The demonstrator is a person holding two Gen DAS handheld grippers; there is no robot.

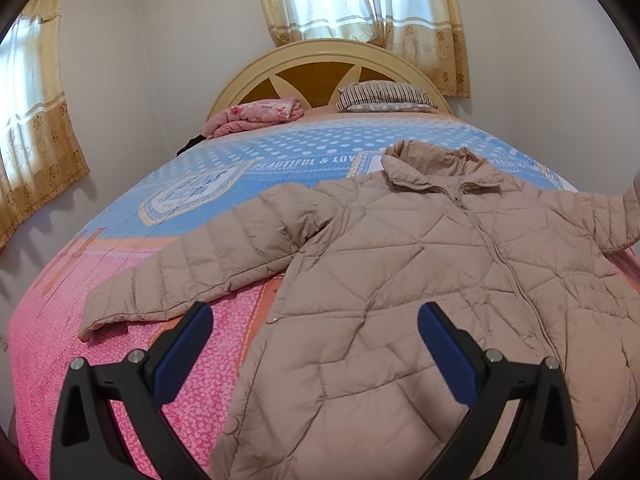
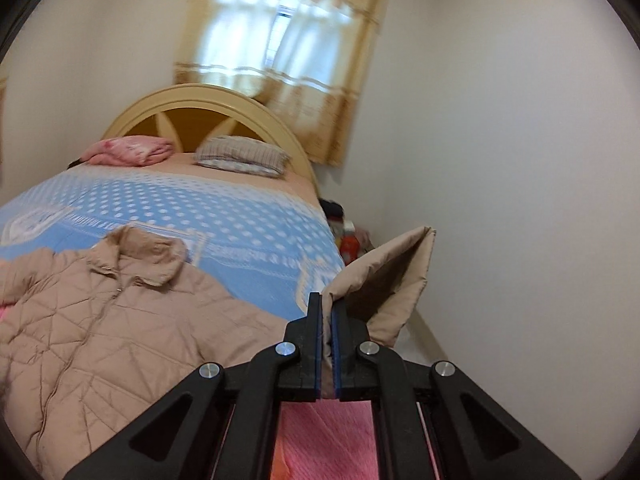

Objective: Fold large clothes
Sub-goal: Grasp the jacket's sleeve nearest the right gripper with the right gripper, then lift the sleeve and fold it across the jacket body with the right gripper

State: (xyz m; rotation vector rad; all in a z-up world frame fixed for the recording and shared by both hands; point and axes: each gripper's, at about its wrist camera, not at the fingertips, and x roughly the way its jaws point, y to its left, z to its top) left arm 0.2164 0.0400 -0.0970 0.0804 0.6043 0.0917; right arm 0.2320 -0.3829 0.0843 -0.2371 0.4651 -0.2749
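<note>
Right hand-held gripper [image 2: 327,300]: jaws together, clamped on cuff of jacket sleeve [image 2: 394,280], sleeve end lifted off bed [image 2: 240,216]. Step, as judged: carry sleeve across chest toward zipper [image 2: 102,312], keep grip firm, lay flat without bunching puffy quilting. Left hand-held gripper [image 1: 315,322]: jaws wide apart, holding nothing, hovering above hem. Jacket [image 1: 420,280] spread front-up on bed, collar toward headboard [image 1: 320,50].

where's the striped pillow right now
The striped pillow lies at the head of the bed against the headboard, to the right of the folded pink blanket in both wrist views, beyond the jacket.
</note>
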